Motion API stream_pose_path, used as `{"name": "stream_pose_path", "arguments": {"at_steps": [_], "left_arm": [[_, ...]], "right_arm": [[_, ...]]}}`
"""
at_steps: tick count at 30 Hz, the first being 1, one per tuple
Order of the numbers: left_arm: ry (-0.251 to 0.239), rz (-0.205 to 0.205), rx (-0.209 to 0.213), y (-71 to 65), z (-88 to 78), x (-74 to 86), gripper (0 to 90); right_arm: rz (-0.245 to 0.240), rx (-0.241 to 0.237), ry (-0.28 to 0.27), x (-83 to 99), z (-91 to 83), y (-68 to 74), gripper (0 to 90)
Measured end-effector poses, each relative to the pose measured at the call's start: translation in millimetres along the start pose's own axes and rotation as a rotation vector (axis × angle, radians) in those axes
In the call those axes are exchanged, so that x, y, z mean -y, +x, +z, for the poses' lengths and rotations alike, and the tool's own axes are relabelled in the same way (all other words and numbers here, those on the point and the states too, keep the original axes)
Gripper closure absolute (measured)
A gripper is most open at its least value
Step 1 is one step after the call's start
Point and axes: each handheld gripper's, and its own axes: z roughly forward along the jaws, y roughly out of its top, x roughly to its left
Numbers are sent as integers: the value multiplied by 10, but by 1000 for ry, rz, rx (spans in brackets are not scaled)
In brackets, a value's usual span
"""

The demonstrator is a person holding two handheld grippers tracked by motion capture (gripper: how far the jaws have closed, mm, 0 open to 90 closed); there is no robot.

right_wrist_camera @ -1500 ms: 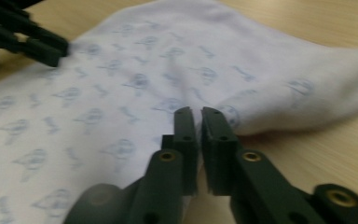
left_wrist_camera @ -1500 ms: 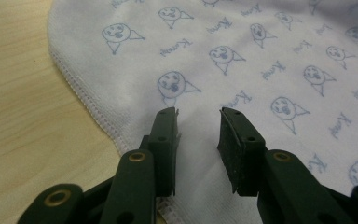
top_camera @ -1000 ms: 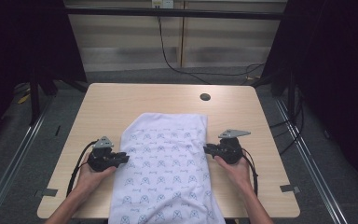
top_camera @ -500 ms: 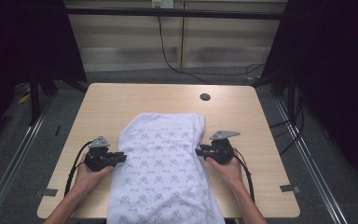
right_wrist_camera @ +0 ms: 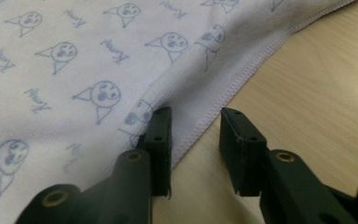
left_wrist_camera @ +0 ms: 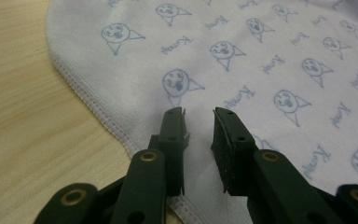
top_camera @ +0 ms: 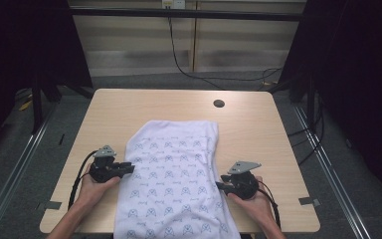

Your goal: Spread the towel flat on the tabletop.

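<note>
The cloth (top_camera: 176,184) runs lengthwise between both part-open, empty tongs: left tongs (left_wrist_camera: 199,119) over its hem, right tongs (right_wrist_camera: 195,119), just opened wider, seemingly straddling its edge.

White cloth (top_camera: 175,179) printed with small blue faces and script, spread flat along the table's (top_camera: 258,129) middle, its near end hanging over the table's near edge.

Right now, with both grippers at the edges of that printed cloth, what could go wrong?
The right gripper has just been opening and straddles the cloth's stitched hem with nothing pinched; closing now may catch only a sliver. The left gripper hovers open over the fabric inside the edge, so the two grabs could come out uneven. The cloth overhangs the table's near edge and might slide.
</note>
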Motion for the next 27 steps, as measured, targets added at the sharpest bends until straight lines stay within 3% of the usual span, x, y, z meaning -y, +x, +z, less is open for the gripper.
{"name": "stream_pose_path", "arguments": {"at_steps": [1, 2, 3, 9, 13, 17, 21, 22, 23, 24, 27], "left_arm": [[0, 1, 0, 0, 0, 1, 735], [-2, 1, 0, 0, 0, 1, 735], [-1, 3, 0, -1, 0, 2, 734], [-4, 12, -1, -1, -11, 10, 694], [8, 45, 9, -70, 13, -1, 666], [25, 87, 19, -163, 15, 6, 678], [41, 136, 43, -351, -46, 95, 680], [51, 143, 68, -457, -115, 173, 679], [51, 143, 68, -457, -115, 173, 679], [54, 144, 104, -501, -145, 212, 679], [80, 161, 140, -588, -215, 265, 657]], "right_arm": [[0, 0, 0, 0, 0, 0, 642], [-37, 44, 4, -8, -6, -4, 642], [-43, 58, 3, 1, -19, -16, 644], [-13, 111, 9, 175, -203, -63, 657], [23, 84, 24, 362, -407, 31, 669], [47, 66, 9, 469, -489, 91, 670], [51, 47, 22, 570, -605, 229, 670], [52, 33, 23, 596, -638, 278, 650], [52, 33, 23, 596, -638, 278, 650], [63, 13, -12, 570, -659, 270, 648], [78, -1, -58, 483, -675, 220, 647]]}}
